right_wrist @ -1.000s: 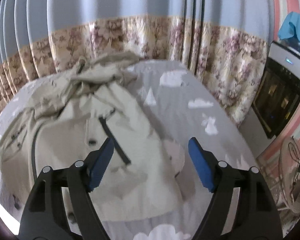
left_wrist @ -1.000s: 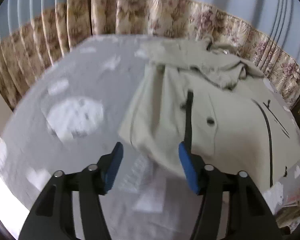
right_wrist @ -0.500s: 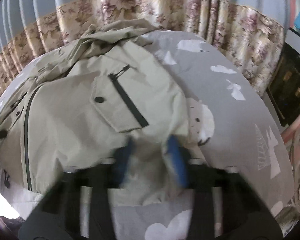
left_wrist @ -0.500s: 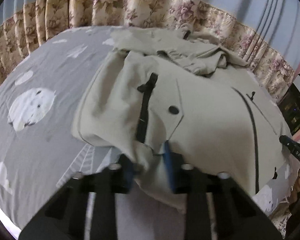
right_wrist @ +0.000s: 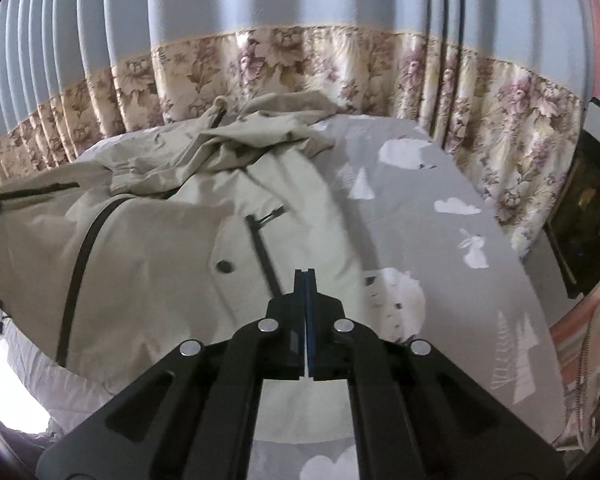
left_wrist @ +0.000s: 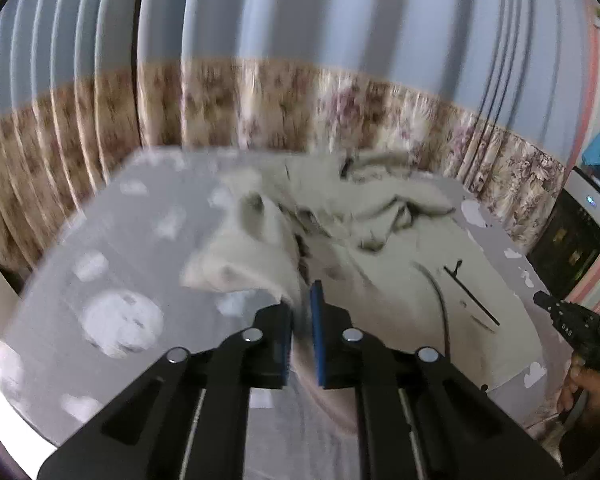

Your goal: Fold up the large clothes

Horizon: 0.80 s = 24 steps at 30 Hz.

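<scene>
Jacket (right_wrist: 148, 264) spread on bed (right_wrist: 440, 248), both grippers clamped on its near hem.
L gripper (left_wrist: 300, 304) jaws pinch beige fabric, edge lifted; R gripper (right_wrist: 305, 276) jaws clenched tight at hem by pocket zip.

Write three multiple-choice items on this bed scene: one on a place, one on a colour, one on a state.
1. Where does the beige jacket lie? A on a chair; B on the grey cloud-print bedsheet; C on the floor.
2. What colour are the pads of the left tongs? A red; B blue; C yellow.
3. How are the left tongs? A wide open; B shut on a jacket fold; C out of view.
Answers: 1 B, the printed sheet shows all around the jacket; 2 B, blue strips line the inner faces; 3 B, beige cloth sits pinched between the pads, raised off the sheet.
</scene>
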Available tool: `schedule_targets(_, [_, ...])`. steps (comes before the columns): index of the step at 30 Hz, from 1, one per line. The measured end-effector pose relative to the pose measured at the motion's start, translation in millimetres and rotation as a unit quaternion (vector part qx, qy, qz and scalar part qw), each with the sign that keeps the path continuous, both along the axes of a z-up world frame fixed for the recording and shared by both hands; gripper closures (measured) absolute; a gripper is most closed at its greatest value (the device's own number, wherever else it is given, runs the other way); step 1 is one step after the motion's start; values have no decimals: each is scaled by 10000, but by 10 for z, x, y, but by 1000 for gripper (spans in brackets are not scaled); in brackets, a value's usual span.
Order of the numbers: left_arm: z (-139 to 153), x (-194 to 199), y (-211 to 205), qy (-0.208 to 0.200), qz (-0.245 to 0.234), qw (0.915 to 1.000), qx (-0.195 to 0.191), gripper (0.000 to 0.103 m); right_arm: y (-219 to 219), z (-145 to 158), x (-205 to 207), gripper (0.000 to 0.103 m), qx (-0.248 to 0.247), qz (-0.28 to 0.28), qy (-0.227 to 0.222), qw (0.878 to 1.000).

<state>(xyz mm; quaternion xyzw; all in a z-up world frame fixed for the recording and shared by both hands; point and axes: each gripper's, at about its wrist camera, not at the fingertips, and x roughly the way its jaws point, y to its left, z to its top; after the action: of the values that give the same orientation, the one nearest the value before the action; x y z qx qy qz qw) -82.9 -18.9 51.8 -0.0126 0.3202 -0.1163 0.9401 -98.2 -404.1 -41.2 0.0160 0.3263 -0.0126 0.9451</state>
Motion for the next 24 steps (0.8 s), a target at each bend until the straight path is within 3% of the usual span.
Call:
schedule_targets(4, [146, -39, 113, -137, 222, 9993, 281, 95, -31, 96, 59, 99, 56, -95, -123, 9999])
schedule_targets(7, [79, 76, 157, -63, 344, 9989, 325, 94, 31, 136, 232, 64, 128, -78, -95, 9998])
schedule_targets(8, [51, 114, 151, -58, 349, 9988, 349, 88, 73, 165, 292, 55, 184, -24, -99, 9998])
schedule_targets(10, [-7, 209, 145, -102, 453, 9982, 387, 65, 205, 215, 423, 48, 250, 84, -105, 9996])
schedule_targets(11, [-47, 271, 155, -111, 509, 9980, 358, 43, 274, 232, 500, 41, 279, 145, -110, 9994])
schedule_targets(12, [-95, 352, 154, -134, 542, 9979, 315, 34, 351, 245, 587, 38, 315, 249, -118, 9991])
schedule_targets(19, [-293, 886, 116, -62, 444, 9989, 159, 23, 1064, 154, 1376, 38, 229, 914, 81, 9955])
schedule_targets(24, [-351, 1205, 121, -117, 486, 9985, 242, 17, 1388, -101, 2075, 39, -1, 901, 305, 9955])
